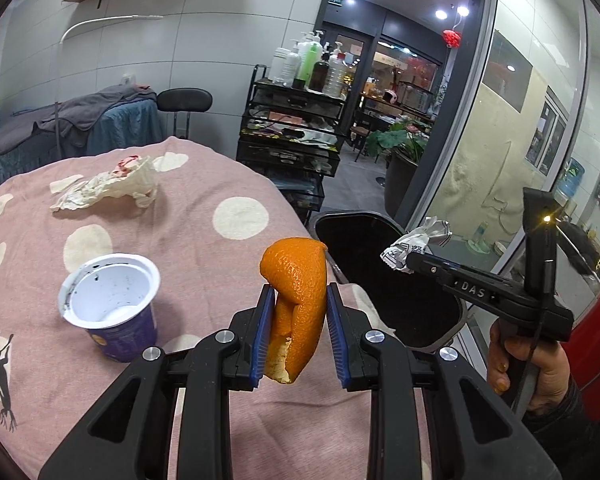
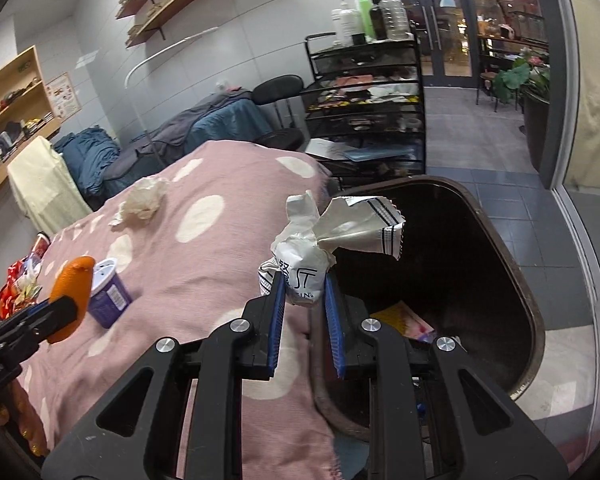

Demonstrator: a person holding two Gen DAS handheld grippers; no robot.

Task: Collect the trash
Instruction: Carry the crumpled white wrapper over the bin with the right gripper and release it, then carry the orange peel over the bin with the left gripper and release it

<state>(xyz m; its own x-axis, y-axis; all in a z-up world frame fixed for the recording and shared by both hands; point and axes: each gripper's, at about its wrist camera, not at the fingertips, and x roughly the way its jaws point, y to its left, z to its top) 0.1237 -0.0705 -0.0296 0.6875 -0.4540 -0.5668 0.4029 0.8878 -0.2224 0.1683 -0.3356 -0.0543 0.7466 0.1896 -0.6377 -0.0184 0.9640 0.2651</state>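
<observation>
My left tool [image 1: 296, 320] pinches stiffish peel [image 1: 296, 300]; my right tool [image 2: 304, 300] pinches a light, probably springy wrapper [image 2: 320, 248] beside the bin [image 2: 512, 248].

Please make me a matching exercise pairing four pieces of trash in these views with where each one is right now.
Things:
1. orange peel
2. crumpled wrapper
3. yogurt cup
4. crumpled tissue

Places:
A. standing upright on the pink blanket
B. pinched in the right gripper beside the black bin
C. lying far back on the blanket
D. pinched in the left gripper

Pairs: 1-D, 2-B, 3-A, 4-C
</observation>
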